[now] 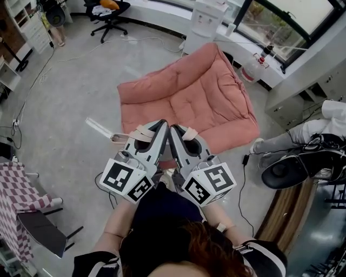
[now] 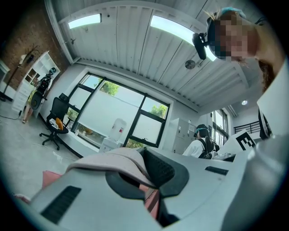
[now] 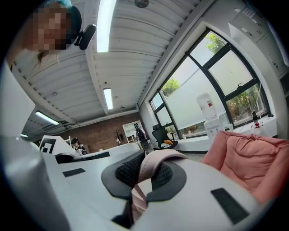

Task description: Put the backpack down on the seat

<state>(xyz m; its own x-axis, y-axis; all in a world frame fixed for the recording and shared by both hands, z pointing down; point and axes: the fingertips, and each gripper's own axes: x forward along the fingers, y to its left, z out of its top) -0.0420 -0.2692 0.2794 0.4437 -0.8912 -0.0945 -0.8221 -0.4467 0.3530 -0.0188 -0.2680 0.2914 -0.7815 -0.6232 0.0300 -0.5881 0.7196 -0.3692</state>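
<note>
A pink cushioned seat [image 1: 189, 100] lies flat on the floor ahead of me; it also shows as the pink cushion [image 3: 253, 158] and a pink patch [image 2: 50, 178]. Both grippers are held side by side, level, in front of my chest. My left gripper [image 1: 157, 130] is shut on a pale pink backpack strap [image 2: 113, 160] looped over its jaws. My right gripper [image 1: 178, 132] is shut on the other strap [image 3: 156, 162]. A dark mass [image 1: 162, 208] sits below the grippers; I cannot tell whether it is the backpack's body.
A white water dispenser [image 1: 205, 19] and a water bottle [image 1: 253, 67] stand behind the seat. A person [image 1: 319, 135] sits at the right by a dark round stool [image 1: 286, 173]. A checked cloth [image 1: 19, 189] is at the left, an office chair [image 1: 108, 13] far back.
</note>
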